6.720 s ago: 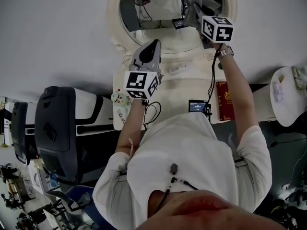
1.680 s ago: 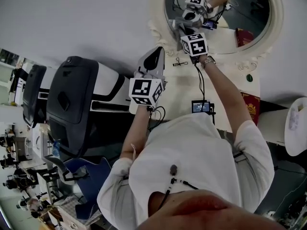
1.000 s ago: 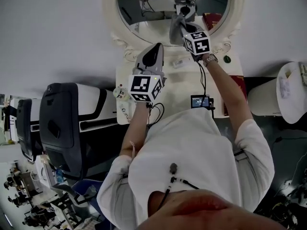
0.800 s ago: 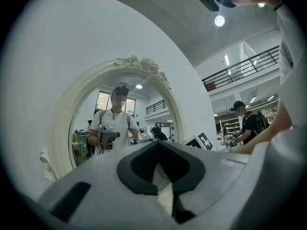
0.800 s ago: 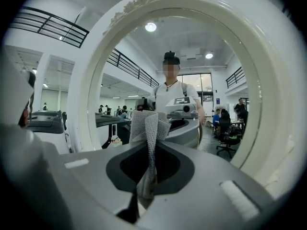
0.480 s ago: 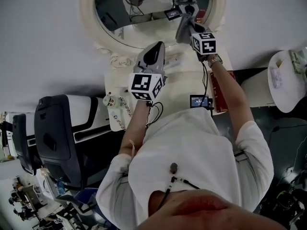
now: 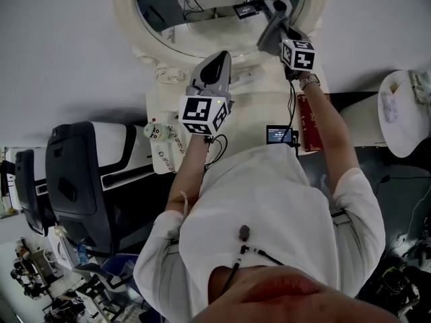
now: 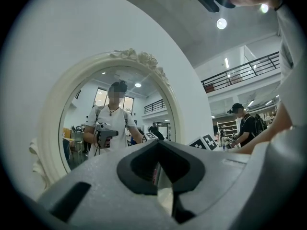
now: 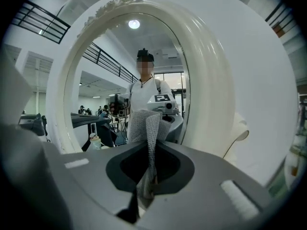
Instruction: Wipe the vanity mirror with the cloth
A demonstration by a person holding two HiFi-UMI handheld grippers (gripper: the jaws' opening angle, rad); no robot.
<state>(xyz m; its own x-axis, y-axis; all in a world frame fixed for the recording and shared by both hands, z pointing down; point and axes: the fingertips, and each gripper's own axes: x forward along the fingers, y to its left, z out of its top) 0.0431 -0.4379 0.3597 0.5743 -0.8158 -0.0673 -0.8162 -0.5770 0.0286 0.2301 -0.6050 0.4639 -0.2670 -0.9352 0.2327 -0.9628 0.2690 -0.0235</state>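
The oval vanity mirror (image 7: 202, 2) in its cream carved frame (image 7: 138, 46) hangs at the top of the head view. My right gripper (image 7: 273, 25) is shut on a grey cloth (image 7: 268, 39) and holds it against the lower right part of the glass. In the right gripper view the cloth (image 9: 146, 123) stands up from the closed jaws, close to the mirror (image 9: 120, 80). My left gripper (image 7: 217, 62) is held below the mirror over the vanity top, shut with nothing in it. It faces the mirror (image 8: 115, 123).
The cream vanity top (image 7: 252, 110) carries a red book (image 7: 312, 123), a small screen device (image 7: 279, 134) and a little toy figure (image 7: 153, 132). A black and white machine (image 7: 87, 173) stands to the left. A white round object (image 7: 404, 120) is at the right.
My right gripper has moved the cloth across the glass from its left and middle towards the lower right. The left gripper has stayed below the mirror.
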